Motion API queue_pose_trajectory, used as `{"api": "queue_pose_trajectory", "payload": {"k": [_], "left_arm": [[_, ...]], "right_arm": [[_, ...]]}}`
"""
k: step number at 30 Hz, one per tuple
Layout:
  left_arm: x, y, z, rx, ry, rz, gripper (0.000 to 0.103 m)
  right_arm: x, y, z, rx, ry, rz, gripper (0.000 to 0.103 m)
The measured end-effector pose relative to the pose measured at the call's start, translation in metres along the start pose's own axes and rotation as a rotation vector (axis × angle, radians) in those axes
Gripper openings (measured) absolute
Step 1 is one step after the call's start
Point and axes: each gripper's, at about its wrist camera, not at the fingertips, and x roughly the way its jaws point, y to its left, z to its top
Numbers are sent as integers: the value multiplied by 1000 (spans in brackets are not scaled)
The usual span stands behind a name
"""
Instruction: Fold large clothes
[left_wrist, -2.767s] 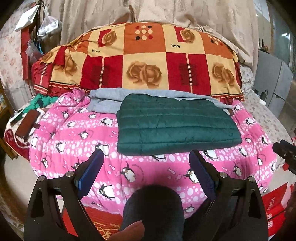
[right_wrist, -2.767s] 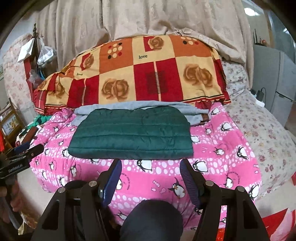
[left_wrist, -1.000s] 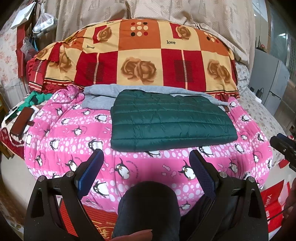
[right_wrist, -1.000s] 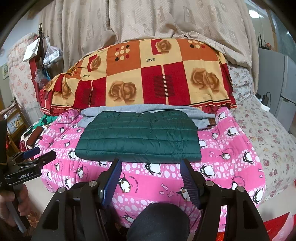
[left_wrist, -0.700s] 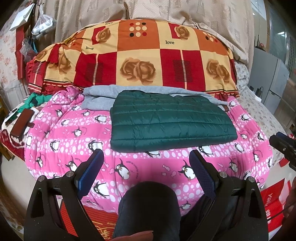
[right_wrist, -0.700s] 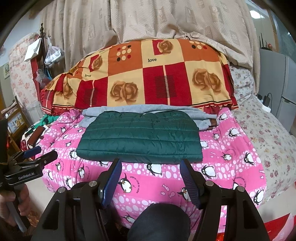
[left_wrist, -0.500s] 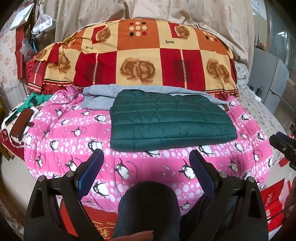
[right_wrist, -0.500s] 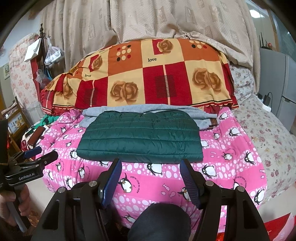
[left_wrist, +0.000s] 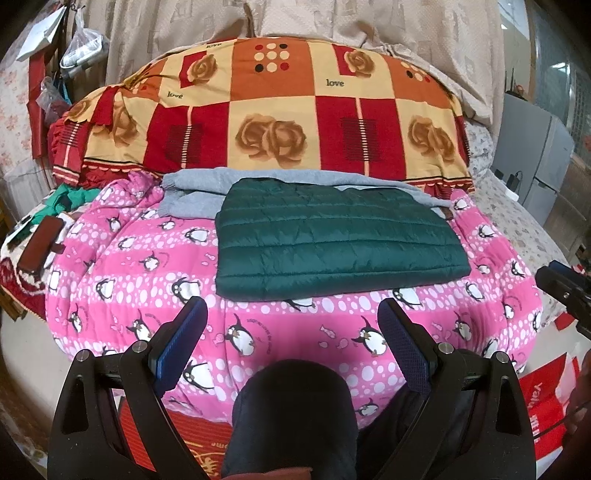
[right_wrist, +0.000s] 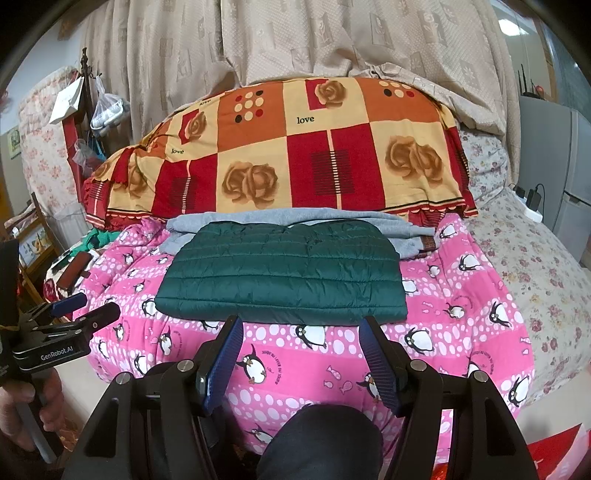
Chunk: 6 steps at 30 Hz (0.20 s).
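Nothing much has moved since the earlier frames: both tools hang back from the bed, jaws apart and empty.

Nearest, the left tool (left_wrist: 291, 332) and right tool (right_wrist: 301, 354) frame the person's dark knee (left_wrist: 295, 402), short of the pink quilt (left_wrist: 140, 280). Mid-bed lies the green jacket (right_wrist: 284, 277), already a flat quilted rectangle, squarely on the quilt with its near edge toward the tools. Behind it, partly underneath, sits a grey garment (left_wrist: 192, 192), then the rose blanket (right_wrist: 314, 158). The fold looks finished; if another is wanted, pinch both near corners together and carry them over evenly, since slick padding likely slides.
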Motion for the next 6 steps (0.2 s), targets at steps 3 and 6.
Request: {"api": "queue_pose_trajectory", "payload": {"k": [3,6], "left_arm": [[-3,0,-1,8,-25,8,93],[-3,0,-1,7,-23,7,93]], "right_arm": [[0,0,0,0,1,-1,63],[0,-1,0,0,0,-2,63]]}}
